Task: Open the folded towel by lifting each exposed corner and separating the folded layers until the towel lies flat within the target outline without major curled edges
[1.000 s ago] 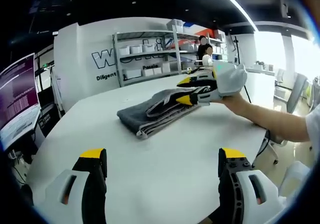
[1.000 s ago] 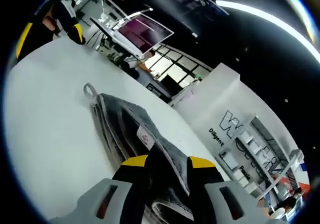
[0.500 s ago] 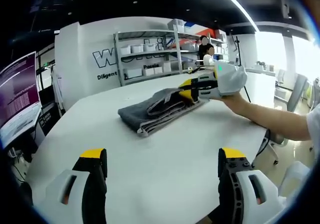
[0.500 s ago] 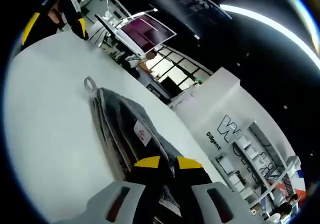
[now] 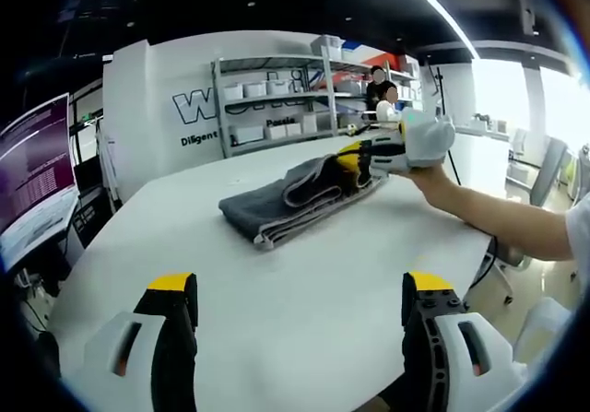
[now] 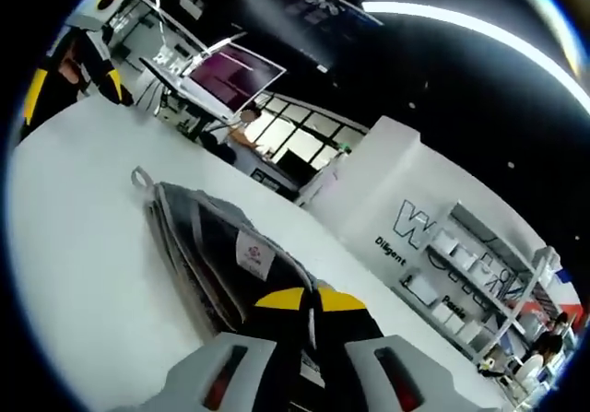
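Right tongs (image 6: 310, 294) pinch the grey towel's (image 5: 277, 205) top corner; lift slowly, peeling one layer, while your left tongs (image 5: 300, 288) wait wide.

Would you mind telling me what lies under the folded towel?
The grey towel rests folded on the white table. The right gripper pinches its top layer; the surface beneath the folds is covered.

White table (image 5: 304, 283); folded grey towel (image 5: 277, 205) lying directly on top.

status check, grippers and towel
Right gripper shut on towel corner, top layer lifting. Left gripper open, hovering short of it. Towel otherwise folded on table.
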Action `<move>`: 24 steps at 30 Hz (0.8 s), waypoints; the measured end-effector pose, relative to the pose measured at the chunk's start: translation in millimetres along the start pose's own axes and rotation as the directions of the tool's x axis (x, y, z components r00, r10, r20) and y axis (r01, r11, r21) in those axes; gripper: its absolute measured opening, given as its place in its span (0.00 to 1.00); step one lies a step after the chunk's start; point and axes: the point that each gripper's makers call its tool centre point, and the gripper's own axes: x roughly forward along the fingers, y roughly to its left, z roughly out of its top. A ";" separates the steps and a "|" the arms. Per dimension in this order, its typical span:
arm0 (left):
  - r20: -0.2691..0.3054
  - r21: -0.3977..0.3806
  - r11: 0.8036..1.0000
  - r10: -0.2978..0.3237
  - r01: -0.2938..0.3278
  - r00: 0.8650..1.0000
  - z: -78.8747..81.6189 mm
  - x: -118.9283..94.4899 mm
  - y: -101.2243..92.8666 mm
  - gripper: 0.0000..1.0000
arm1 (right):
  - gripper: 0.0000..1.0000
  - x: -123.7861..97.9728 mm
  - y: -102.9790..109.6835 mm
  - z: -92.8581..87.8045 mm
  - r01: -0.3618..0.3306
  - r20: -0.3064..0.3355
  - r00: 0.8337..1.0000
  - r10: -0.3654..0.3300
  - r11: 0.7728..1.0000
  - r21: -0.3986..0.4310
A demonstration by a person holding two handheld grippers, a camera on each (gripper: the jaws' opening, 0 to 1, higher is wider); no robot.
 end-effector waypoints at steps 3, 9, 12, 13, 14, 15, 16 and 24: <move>0.004 0.000 1.000 -0.003 0.003 1.000 1.1 -0.2 -1.2 0.90 | 0.00 -1.9 -8.4 0.7 0.027 0.012 1.000 -0.027 1.000 0.013; 0.005 0.001 1.000 0.004 -0.004 1.000 2.5 -0.9 1.3 0.90 | 0.00 -5.1 -27.8 4.0 0.081 0.040 0.996 -0.082 0.996 0.028; 0.012 -0.004 1.000 0.011 -0.011 1.000 3.8 -1.5 3.5 0.90 | 0.00 -5.2 -38.7 0.4 0.098 0.042 0.994 -0.100 0.994 0.057; 0.012 -0.004 1.000 0.013 -0.013 1.000 3.9 -1.3 4.0 0.90 | 0.00 -5.2 -43.6 -1.8 0.108 0.038 0.993 -0.110 0.993 0.055; 0.011 -0.003 1.000 0.014 -0.014 1.000 3.9 -0.9 4.1 0.90 | 0.00 -6.1 -44.9 -2.7 0.112 0.036 0.993 -0.114 0.992 0.052; 0.009 -0.001 1.000 0.013 -0.013 1.000 3.6 -0.7 4.0 0.90 | 0.00 -6.1 -48.6 -4.6 0.115 0.034 0.993 -0.117 0.992 0.043; 0.005 0.002 1.000 0.013 -0.013 1.000 3.1 -0.3 3.7 0.90 | 0.00 -5.7 -50.8 -5.7 0.116 0.033 0.993 -0.118 0.993 0.037; -0.002 0.006 1.000 0.026 -0.026 1.000 2.5 1.4 6.2 0.90 | 0.00 -7.4 -75.0 -10.9 0.155 0.034 0.987 -0.154 0.988 -0.010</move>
